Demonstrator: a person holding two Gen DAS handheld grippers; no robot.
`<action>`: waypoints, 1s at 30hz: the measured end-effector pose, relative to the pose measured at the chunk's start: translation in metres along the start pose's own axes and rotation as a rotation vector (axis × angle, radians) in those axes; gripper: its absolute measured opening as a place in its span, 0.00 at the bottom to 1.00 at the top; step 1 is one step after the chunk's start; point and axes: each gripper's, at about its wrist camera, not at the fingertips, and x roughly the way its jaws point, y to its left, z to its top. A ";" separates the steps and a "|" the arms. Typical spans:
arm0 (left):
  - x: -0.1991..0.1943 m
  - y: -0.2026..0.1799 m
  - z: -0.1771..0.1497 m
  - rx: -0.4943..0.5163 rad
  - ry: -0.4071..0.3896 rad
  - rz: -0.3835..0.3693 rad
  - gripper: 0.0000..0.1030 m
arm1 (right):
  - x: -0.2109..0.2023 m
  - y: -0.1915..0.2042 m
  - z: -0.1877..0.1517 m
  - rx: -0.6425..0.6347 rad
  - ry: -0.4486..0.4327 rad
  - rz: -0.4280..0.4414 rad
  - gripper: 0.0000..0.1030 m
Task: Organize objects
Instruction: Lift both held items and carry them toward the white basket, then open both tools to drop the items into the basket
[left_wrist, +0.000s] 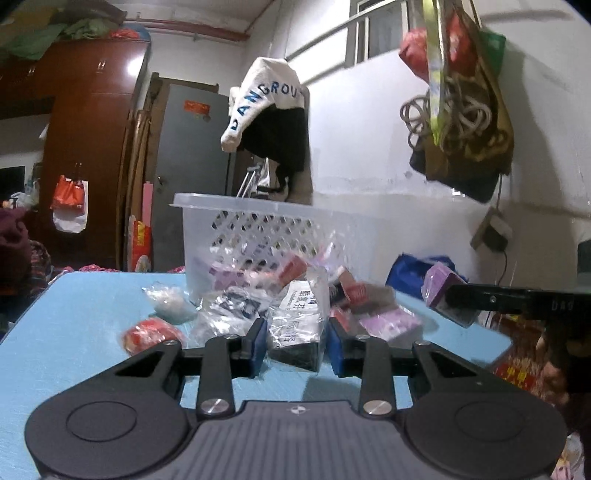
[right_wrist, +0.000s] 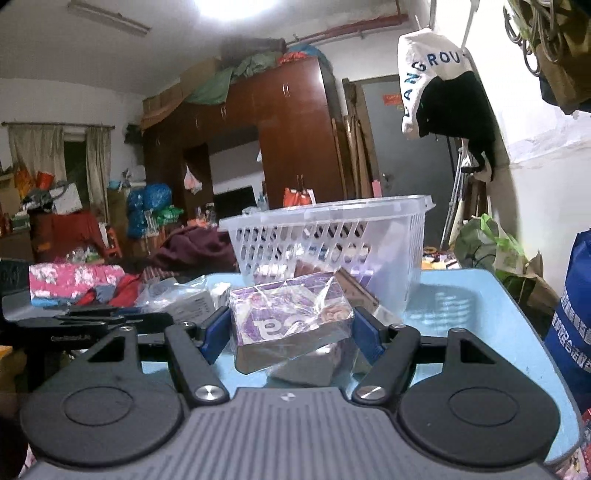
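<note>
A crowded room with a dark wooden wardrobe (right_wrist: 288, 147) and hanging bags backs a light blue bench (left_wrist: 74, 325) that carries the clutter to be sorted. The largest thing on it is a clear slotted basket (left_wrist: 258, 229), standing upright at the far side with some small packs already visible through its wall. In front of it lies a loose heap of wrapped boxes and packets, among them a red roll (left_wrist: 151, 332) and a small white bag (left_wrist: 168, 301) off to the left.

The right gripper (right_wrist: 291, 328) is clenched on a purple box (right_wrist: 291, 317) in crinkled film, apparently lifted just clear of the bench, near the basket. The left gripper (left_wrist: 297, 341) is closed on a black-and-white wrapped packet (left_wrist: 295, 325) at the near edge of the heap, low by the bench.

The step in hand looks like pick-up, both pieces secured. Next, each should probably be carried up over the basket rim and released inside, one at a time so the grippers do not collide.
</note>
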 end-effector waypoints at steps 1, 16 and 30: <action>-0.001 0.002 0.003 -0.005 -0.013 0.000 0.37 | 0.000 -0.001 0.002 0.004 -0.006 0.003 0.71; 0.136 0.036 0.176 -0.059 0.106 0.053 0.38 | 0.122 -0.029 0.133 -0.079 0.099 -0.082 0.71; 0.082 0.035 0.133 0.005 0.009 0.085 0.79 | 0.072 -0.025 0.108 -0.099 0.002 -0.107 1.00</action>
